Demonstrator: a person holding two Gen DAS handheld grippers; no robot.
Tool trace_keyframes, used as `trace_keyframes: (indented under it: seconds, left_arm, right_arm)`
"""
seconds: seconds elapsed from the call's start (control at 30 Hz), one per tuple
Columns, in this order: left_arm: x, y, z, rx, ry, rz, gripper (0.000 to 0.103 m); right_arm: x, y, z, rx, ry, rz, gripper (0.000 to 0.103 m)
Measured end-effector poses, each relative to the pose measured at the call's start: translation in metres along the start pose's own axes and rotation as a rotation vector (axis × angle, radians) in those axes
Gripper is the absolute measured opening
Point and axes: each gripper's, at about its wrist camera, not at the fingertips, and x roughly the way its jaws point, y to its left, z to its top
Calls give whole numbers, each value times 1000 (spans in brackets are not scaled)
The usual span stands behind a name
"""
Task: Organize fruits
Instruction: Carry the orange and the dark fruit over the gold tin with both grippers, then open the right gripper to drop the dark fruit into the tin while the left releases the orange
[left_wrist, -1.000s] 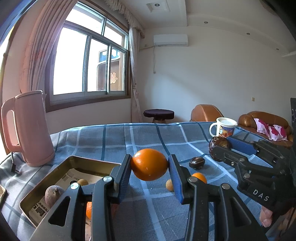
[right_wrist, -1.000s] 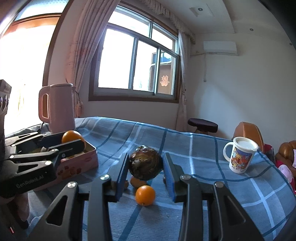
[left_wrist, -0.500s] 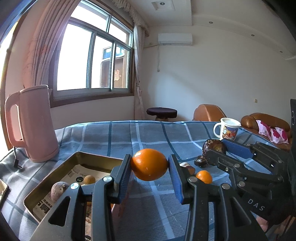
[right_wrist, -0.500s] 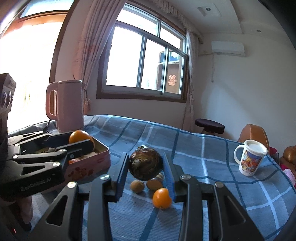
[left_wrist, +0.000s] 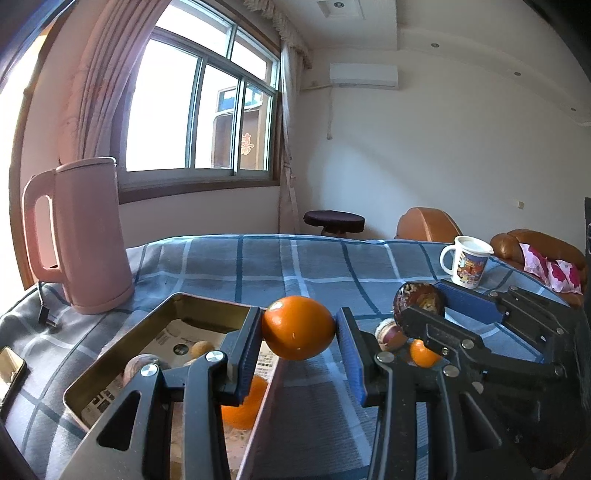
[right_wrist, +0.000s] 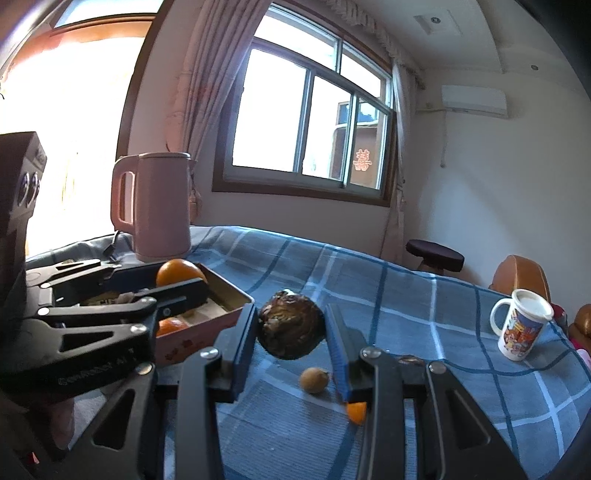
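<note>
Fingers (left_wrist: 245, 354) of left gripper (left_wrist: 298, 341) clamp an orange (left_wrist: 298, 328); right gripper (right_wrist: 291, 332) clamps a dark fruit (right_wrist: 290, 325).
Left view alone shows tin (left_wrist: 122, 354) interior, lower left: two brownish fruits and another orange.

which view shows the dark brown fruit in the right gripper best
The right wrist view: the dark brown fruit sits centred and close, clamped between the right gripper pads. The left wrist view shows it only small, partly hidden behind a finger.
</note>
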Motion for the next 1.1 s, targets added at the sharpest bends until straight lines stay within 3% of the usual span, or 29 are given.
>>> trace_keyframes:
  seconds: [0.83,1.1]
  left_arm:
    - [-8,51,-2,-68,35,82,42]
    - [-6,65,-2,-64,80,104,42]
  right_arm:
    - [22,45,13,-42,20,86,40]
    - [29,59,14,-52,30,118,40]
